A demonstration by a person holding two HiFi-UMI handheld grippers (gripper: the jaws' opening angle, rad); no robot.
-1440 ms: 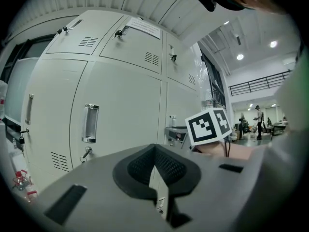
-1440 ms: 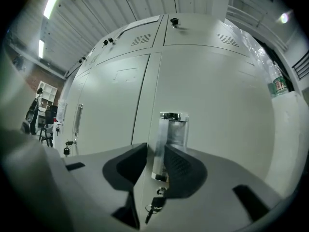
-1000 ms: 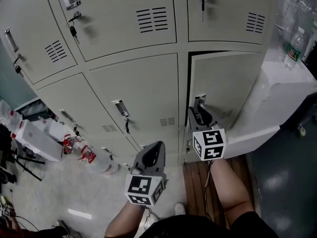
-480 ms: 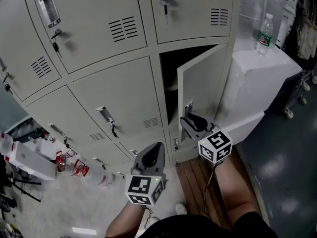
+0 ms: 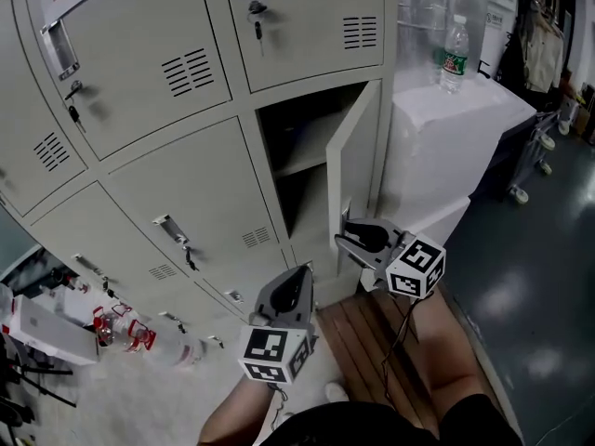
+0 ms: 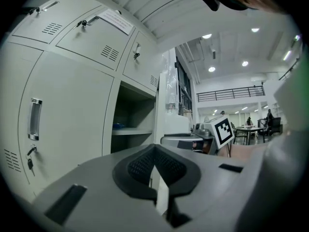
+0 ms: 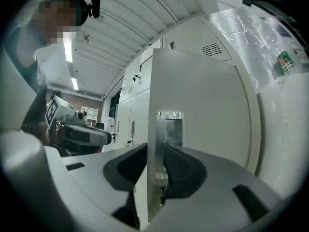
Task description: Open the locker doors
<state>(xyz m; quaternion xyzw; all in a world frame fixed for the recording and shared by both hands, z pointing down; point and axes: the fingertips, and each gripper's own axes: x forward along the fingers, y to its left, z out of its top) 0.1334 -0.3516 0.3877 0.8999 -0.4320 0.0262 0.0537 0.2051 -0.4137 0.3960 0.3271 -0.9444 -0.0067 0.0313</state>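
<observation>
Low in the middle, my left gripper (image 5: 296, 277) has its ribbed black pads pressed together on nothing. Right of it, at centre, the locker door (image 5: 355, 151) is flat grey painted metal. It stands upright and swung out, its free edge toward the frame's bottom. My right gripper (image 5: 346, 238) pinches that edge at the shiny handle (image 7: 169, 129). Upper right stands a green-labelled bottle (image 5: 454, 52), its print unreadable.

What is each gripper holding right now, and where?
The right gripper clamps the open locker door at its handle on the free edge. The left gripper holds nothing, jaws together.
</observation>
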